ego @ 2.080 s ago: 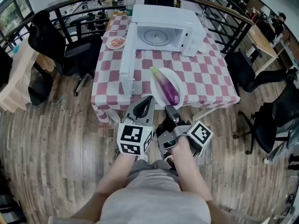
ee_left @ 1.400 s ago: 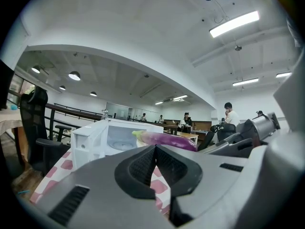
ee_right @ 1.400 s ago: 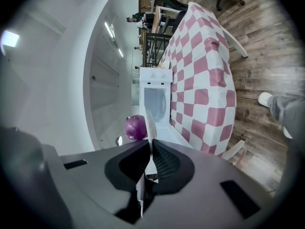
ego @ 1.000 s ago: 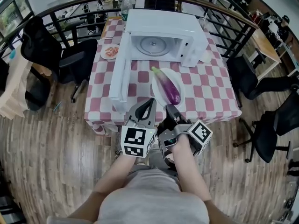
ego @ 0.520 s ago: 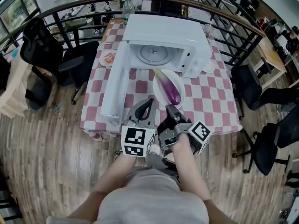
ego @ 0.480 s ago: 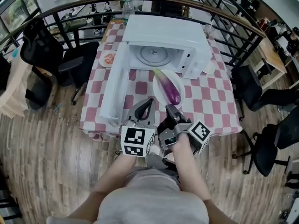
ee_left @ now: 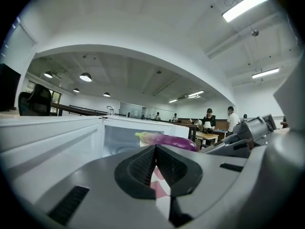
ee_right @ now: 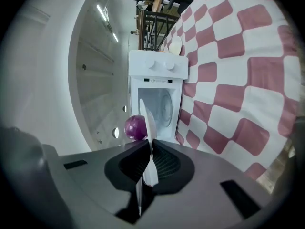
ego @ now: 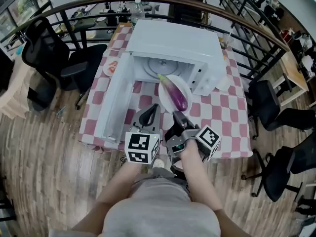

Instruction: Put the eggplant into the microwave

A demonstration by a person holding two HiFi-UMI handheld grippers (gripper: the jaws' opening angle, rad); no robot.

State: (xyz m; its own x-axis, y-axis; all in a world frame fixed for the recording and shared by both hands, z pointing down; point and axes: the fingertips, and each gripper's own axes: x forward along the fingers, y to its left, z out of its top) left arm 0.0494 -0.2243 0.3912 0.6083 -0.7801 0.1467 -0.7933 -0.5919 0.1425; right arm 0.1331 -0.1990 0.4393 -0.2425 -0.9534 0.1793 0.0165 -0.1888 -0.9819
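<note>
Eggplant (ego: 175,93) lies on white plate (ego: 184,86), held just short of open microwave (ego: 173,43). Left gripper (ego: 149,113) pressed together, empty. Right gripper (ego: 177,116) pinches plate rim. Remaining: slide plate inside, release.

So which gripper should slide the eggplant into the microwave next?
Right. The right gripper is clamped on the rim of the plate carrying the eggplant, facing the open microwave; the left gripper is shut on nothing.

We see our right tool (ee_right: 150,152) clamped on the rim of a white plate (ee_right: 149,128); the purple eggplant (ee_right: 135,127) rides on it, facing the open microwave (ee_right: 158,69) on the checked worktop (ee_right: 228,85).
</note>
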